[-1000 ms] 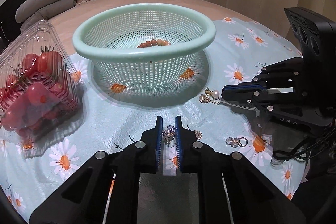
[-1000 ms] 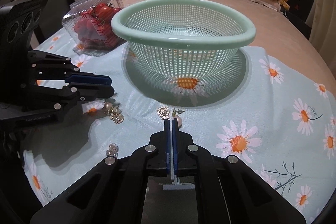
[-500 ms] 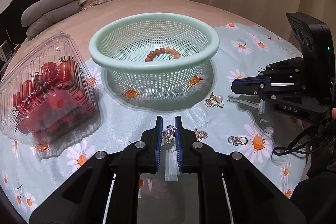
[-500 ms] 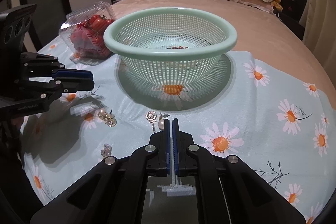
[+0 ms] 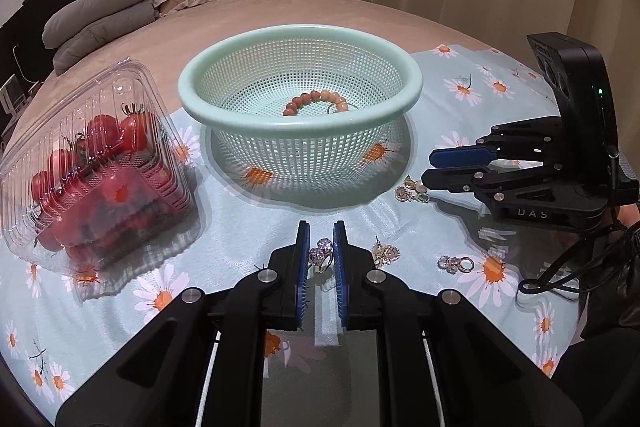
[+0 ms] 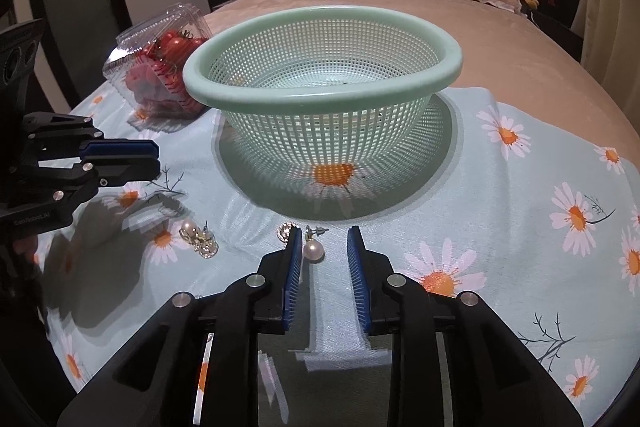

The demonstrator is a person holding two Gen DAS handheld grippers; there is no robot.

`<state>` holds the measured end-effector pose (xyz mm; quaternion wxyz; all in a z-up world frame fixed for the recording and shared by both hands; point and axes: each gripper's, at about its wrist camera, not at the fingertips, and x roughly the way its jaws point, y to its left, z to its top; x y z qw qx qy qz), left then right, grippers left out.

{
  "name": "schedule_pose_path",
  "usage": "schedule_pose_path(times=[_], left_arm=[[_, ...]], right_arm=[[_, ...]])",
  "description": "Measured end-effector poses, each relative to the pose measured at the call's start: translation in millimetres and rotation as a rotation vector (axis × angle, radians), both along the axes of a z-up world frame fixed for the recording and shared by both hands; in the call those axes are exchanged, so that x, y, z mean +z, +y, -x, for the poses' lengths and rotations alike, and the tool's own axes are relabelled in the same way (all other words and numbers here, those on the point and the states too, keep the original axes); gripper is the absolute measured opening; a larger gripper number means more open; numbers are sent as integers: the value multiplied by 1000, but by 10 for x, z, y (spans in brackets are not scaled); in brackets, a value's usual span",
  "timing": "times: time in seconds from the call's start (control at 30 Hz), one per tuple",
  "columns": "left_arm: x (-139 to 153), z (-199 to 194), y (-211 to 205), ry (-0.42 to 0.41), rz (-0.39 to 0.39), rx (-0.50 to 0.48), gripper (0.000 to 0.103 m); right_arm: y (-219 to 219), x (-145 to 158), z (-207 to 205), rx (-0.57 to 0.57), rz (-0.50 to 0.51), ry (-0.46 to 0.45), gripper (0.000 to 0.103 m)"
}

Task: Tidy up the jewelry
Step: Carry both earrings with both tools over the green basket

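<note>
Centrally, the left gripper (image 5: 320,251) clamps a crystal ring (image 5: 321,254); the right gripper's (image 6: 323,242) jaws are opening around a pearl earring (image 6: 313,249) near the green basket (image 6: 320,95).

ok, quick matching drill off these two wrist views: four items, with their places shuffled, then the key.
Items
1. bead bracelet
2. sparkly ring
3. pearl earring
4. tomatoes

Places
A. between the right gripper jaws as they open, lying on the daisy cloth
B. inside the clear clamshell box
C. on the bottom of the green basket
D. pinched in the left gripper

Pairs: 1-C, 2-D, 3-A, 4-B
</note>
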<state>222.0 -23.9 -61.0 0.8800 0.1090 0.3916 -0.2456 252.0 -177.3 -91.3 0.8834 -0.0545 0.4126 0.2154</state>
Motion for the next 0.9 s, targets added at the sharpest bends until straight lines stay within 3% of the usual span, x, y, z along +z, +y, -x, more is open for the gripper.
schedule_pose_path(times=[0.13,0.23,0.33,0.5,0.9], left_arm=[[-21,0,-16,7,-4,-6,12],[-24,-12,-12,9,-2,-8,12],[-23,-18,-10,8,0,-7,12],[-4,-19,1,4,-1,-5,12],[198,23,-8,-31,-6,-12,12]], right_arm=[[73,-67,-23,16,8,15,23],[161,-153,-14,22,80,14,23],[110,-126,-19,16,46,19,11],[117,-106,11,27,61,19,11],[39,383,209,34,75,-84,11]])
